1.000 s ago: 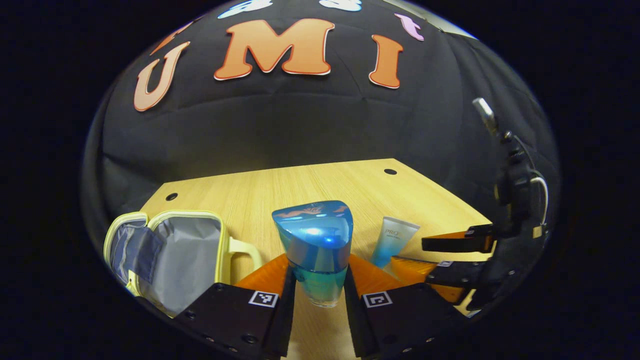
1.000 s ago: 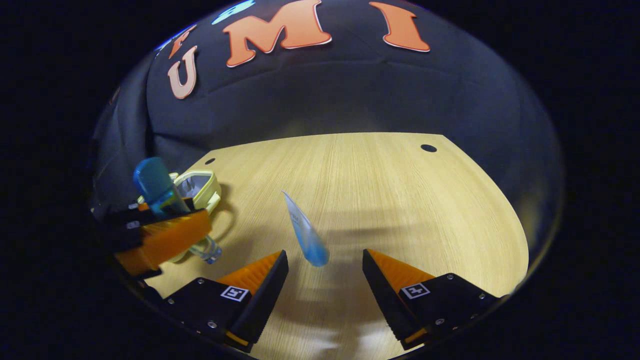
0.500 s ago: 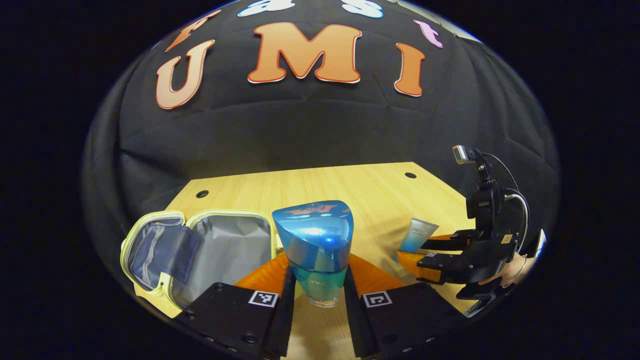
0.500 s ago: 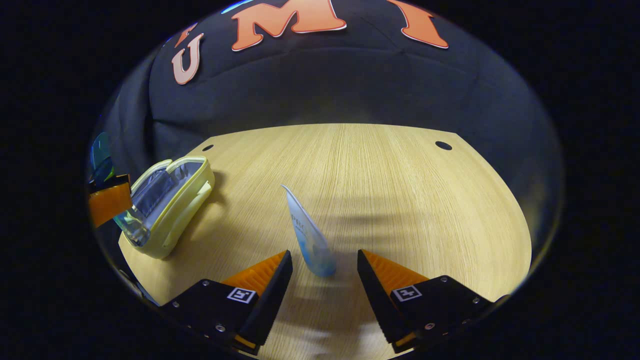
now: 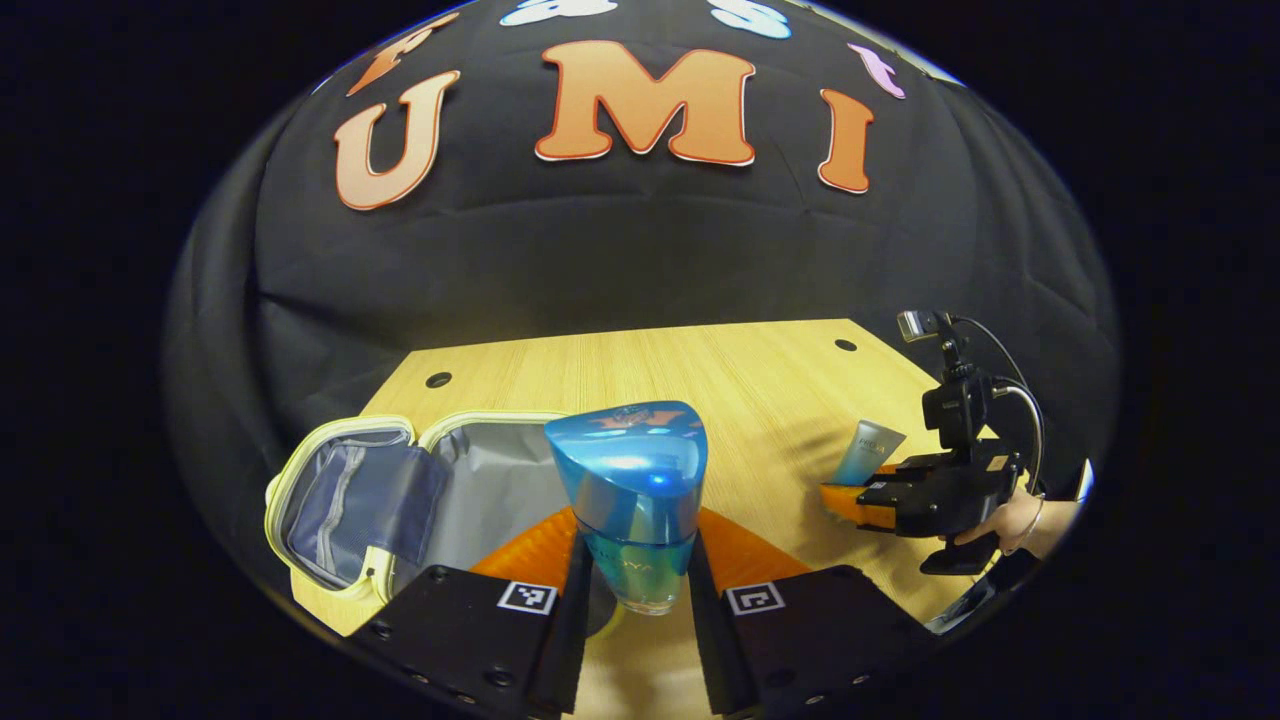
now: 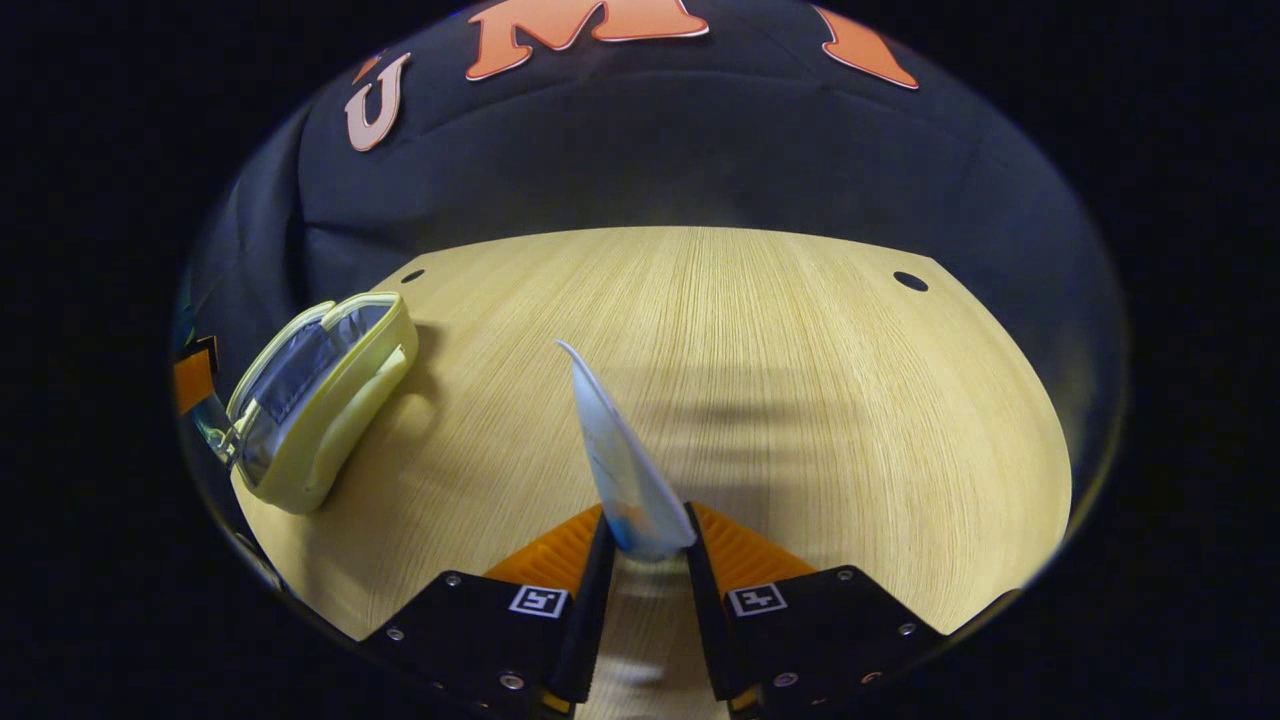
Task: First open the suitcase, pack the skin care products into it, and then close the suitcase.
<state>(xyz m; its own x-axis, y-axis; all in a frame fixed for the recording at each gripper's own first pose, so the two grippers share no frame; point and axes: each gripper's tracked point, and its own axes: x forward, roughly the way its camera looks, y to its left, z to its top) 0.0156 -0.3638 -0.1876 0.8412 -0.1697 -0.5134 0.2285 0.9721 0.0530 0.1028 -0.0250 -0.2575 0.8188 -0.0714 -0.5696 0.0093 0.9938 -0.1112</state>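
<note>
Both grippers clamped: left [image 5: 632, 570] w/ bottle [image 5: 628, 500], right [image 6: 643, 560] apparently pinching tube [image 6: 620, 460].

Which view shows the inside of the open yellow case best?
The left gripper view: the open yellow case faces the camera, its grey lining and mesh pocket visible. The right gripper view sees it edge-on, mostly its outer rim.

Open suitcase [image 5: 400, 490] blocks table's [image 6: 800, 380] left; right side free.

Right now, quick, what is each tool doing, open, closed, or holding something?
Left tool: closed on the blue-capped bottle.
Right tool: closed on the cap end of the tube.
</note>
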